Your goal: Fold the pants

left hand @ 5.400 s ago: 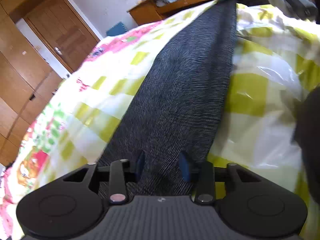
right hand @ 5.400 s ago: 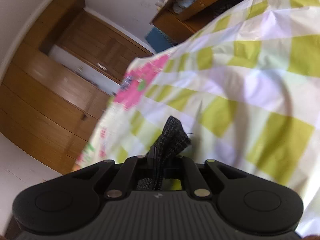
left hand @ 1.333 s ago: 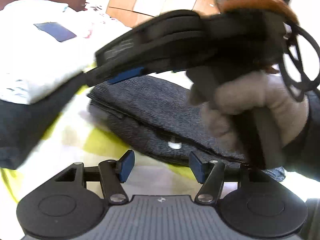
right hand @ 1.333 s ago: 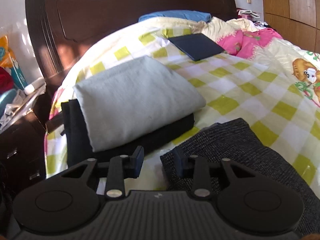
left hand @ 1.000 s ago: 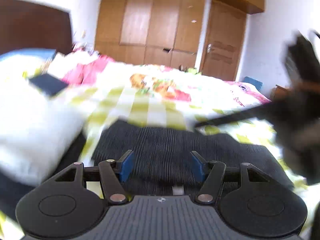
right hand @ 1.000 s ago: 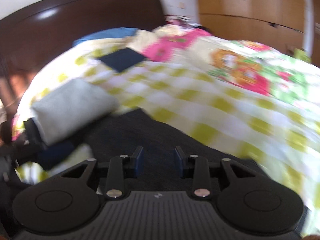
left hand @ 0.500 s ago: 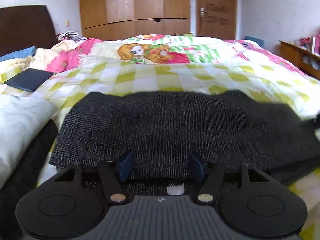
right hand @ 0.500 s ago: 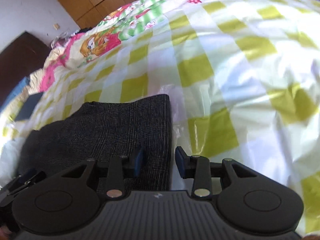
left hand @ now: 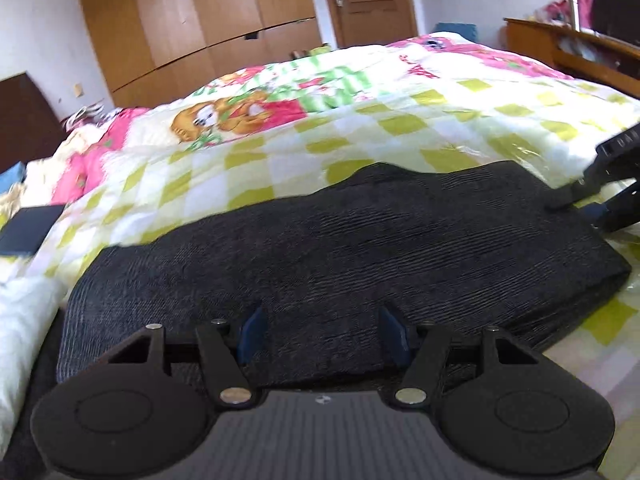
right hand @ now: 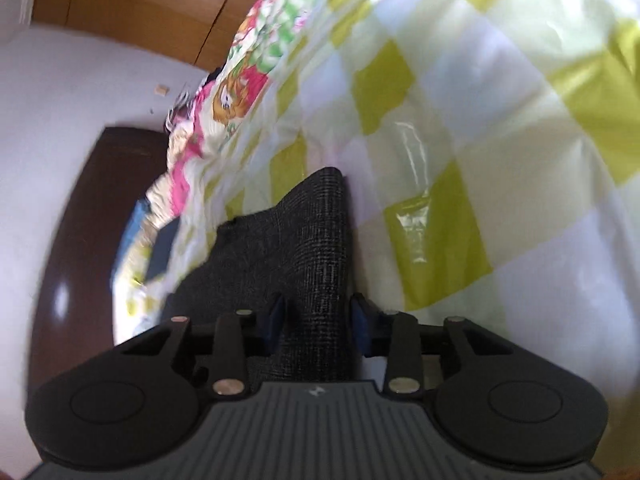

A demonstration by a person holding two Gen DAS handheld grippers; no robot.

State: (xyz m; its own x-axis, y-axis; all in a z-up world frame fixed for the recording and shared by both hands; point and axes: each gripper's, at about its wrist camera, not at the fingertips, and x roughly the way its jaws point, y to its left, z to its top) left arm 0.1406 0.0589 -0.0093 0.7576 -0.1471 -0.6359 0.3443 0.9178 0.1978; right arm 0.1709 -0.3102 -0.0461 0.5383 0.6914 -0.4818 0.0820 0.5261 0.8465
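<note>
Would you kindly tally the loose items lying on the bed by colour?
Grey pants: 1
Navy square: 1
White cloth: 1
Black cloth, under the white one: 1
Blue pillow: 1
Total: 5

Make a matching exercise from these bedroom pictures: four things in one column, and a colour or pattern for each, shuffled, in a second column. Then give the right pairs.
Things:
1. pants
2. bedspread
3. wardrobe
4. headboard

Colours:
A. light brown wood
B. dark grey, finely ribbed
C. dark brown, glossy
D. yellow-green and white checks

Pairs: 1-B, 2-D, 3-A, 4-C
</note>
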